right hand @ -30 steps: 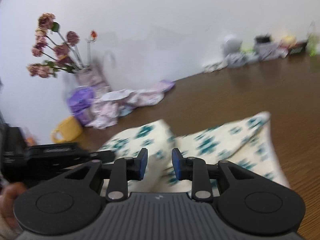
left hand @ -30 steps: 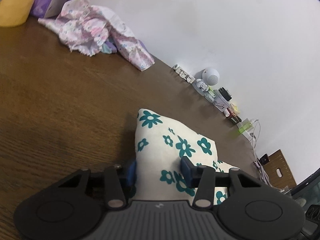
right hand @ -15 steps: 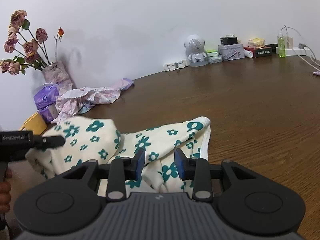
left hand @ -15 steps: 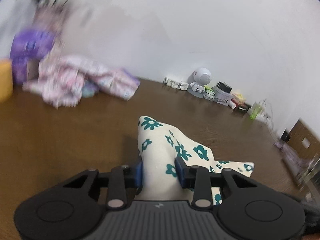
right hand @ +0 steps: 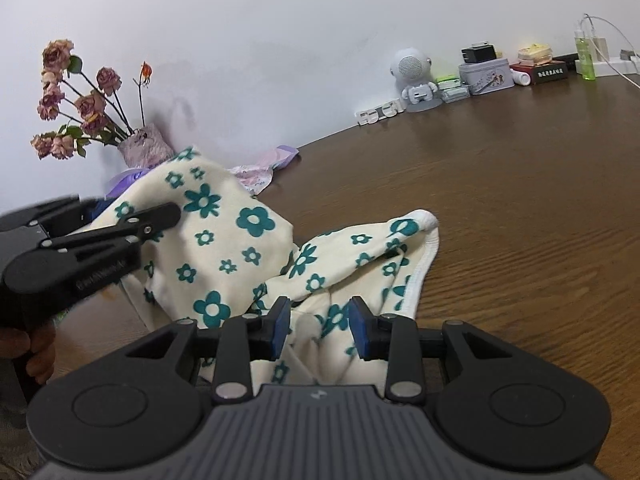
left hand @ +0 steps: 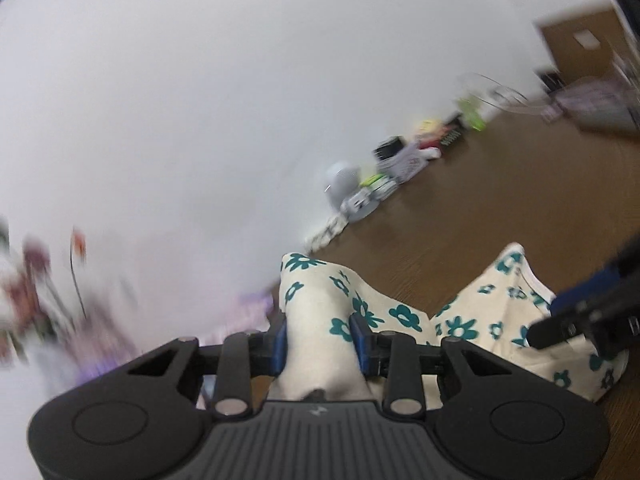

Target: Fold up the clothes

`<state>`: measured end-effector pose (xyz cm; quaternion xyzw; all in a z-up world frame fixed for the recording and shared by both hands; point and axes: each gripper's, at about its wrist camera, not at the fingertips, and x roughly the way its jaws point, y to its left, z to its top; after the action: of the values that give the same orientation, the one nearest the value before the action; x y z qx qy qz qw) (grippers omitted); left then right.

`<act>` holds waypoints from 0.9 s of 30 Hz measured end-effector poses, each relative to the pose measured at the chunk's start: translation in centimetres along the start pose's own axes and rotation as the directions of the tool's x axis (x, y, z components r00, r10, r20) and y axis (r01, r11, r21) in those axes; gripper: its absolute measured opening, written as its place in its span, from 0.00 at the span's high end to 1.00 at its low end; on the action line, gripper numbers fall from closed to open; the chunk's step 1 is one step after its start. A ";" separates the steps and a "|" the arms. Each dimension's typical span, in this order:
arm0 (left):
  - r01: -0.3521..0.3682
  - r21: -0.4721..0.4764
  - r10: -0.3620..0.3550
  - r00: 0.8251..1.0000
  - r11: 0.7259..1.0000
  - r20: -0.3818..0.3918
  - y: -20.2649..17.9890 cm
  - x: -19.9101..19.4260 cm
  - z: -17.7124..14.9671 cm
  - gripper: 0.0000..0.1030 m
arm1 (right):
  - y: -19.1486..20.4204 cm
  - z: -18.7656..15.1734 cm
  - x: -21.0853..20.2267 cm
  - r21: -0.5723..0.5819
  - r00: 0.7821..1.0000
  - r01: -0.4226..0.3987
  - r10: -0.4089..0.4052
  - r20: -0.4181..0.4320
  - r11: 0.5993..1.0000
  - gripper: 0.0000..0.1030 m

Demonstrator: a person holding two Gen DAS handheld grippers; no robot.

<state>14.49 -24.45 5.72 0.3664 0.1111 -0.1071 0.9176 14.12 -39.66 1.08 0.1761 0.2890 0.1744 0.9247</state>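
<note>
Both grippers, left gripper (left hand: 319, 338) and right gripper (right hand: 319, 330), are clamping the floral garment (right hand: 224, 248), lifting it off the table (right hand: 520, 208) for folding.

One floral cloth (right hand: 224, 240), two grippers, left (left hand: 320, 338) and right (right hand: 319, 326), one vase of dried roses (right hand: 142, 148), one robot-shaped speaker (right hand: 414, 76)
</note>
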 end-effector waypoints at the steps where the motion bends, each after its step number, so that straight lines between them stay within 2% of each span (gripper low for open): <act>1: -0.003 0.050 0.002 1.000 0.999 0.019 -1.1 -0.4 0.4 0.71 | -0.2 0.0 -0.2 0.005 1.000 0.000 0.000 0.003 1.000 0.69; 3: 0.005 0.123 -0.011 0.999 0.992 0.051 -2.9 -1.1 1.1 0.71 | -0.8 -0.1 -0.8 0.013 1.000 0.007 -0.008 0.009 1.000 0.69; 6: 0.055 0.167 -0.069 0.994 0.984 0.079 -5.0 -2.0 1.8 0.70 | -1.7 -0.2 -1.6 0.030 1.000 0.025 -0.026 0.017 0.999 0.68; 14: 0.182 0.178 -0.198 0.977 0.967 0.075 -9.4 -2.3 2.8 0.69 | -4.5 -0.5 -4.2 0.087 0.994 0.088 -0.093 0.054 0.992 0.68; 21: 0.242 0.186 -0.254 0.966 0.952 0.046 -12.3 -1.5 3.1 0.68 | -6.6 -0.9 -6.0 0.140 0.987 0.129 -0.141 0.080 0.982 0.68; 27: 0.291 0.172 -0.299 0.954 0.941 0.019 -13.0 -0.9 2.8 0.67 | -7.4 -1.2 -6.8 0.159 0.982 0.150 -0.165 0.089 0.976 0.69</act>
<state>10.33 -35.49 -0.47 0.4189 0.1345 -0.2604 0.8594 9.80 -48.78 0.27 0.2312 0.2672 0.0689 0.9330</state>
